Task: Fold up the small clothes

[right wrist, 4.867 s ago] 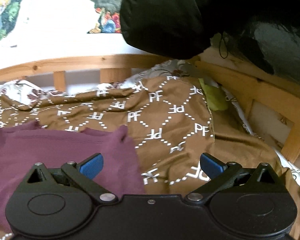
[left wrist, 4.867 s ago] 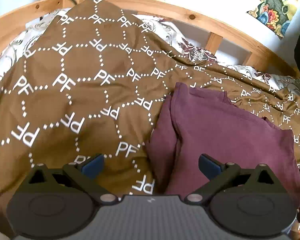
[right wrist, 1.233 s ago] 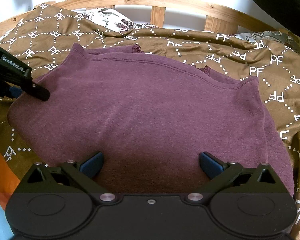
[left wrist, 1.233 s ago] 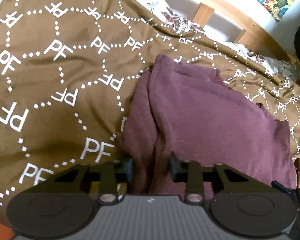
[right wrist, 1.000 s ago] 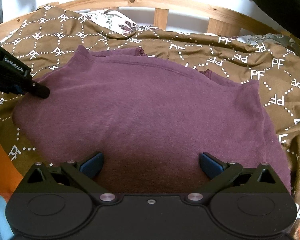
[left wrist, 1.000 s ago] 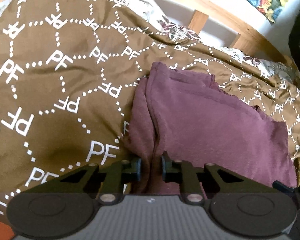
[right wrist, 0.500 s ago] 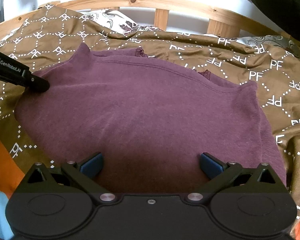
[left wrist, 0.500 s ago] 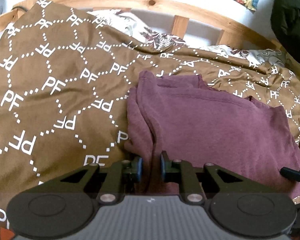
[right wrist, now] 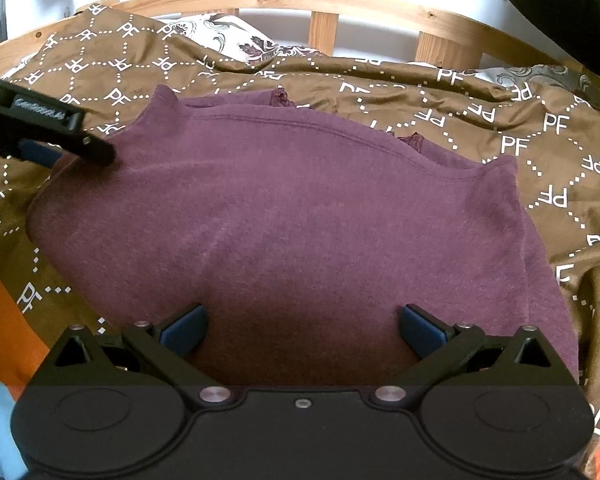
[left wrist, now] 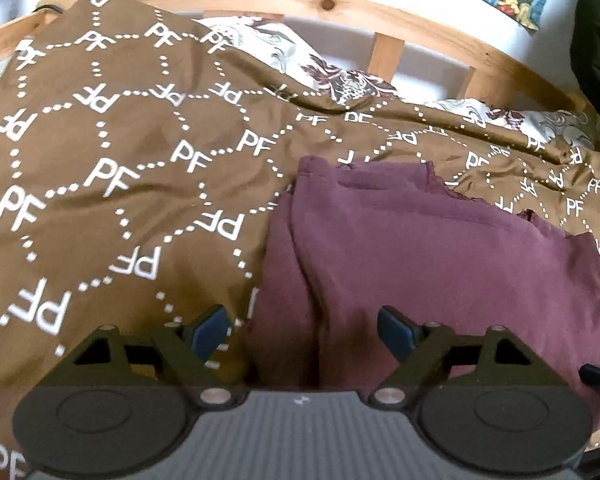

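My left tool (left wrist: 303, 330) hangs over the left edge of the maroon garment (left wrist: 440, 264), and its jaws are opening: the blue pads (left wrist: 210, 328) stand apart on either side of the bunched folds at that edge, one over the brown bedspread (left wrist: 100, 200) and the other over the maroon cloth, neither pressing on the fabric. My right tool (right wrist: 302, 332) is spread wide above the near hem of the same garment, with nothing pinched between its pads (right wrist: 182, 330); the cloth simply lies beneath them. The garment lies on the bed, on the brown spread printed with white dotted diamonds and "PF" letters, its stitched far edge curving across the view from my right wrist, with two small ragged tabs showing just beyond that edge. On its left side it is doubled into a couple of lengthwise ridges. From the right wrist I see my left tool come in from the left, one dark finger (right wrist: 88, 146) over the garment's upper left corner. Behind the spread a floral pillow (left wrist: 340, 80) peeks out, then the wooden bed rail (left wrist: 384, 54) against a white wall. A dark mass (right wrist: 568, 4) fills the upper right corner of the right view, and an orange strip (right wrist: 4, 320) shows at the lower left.
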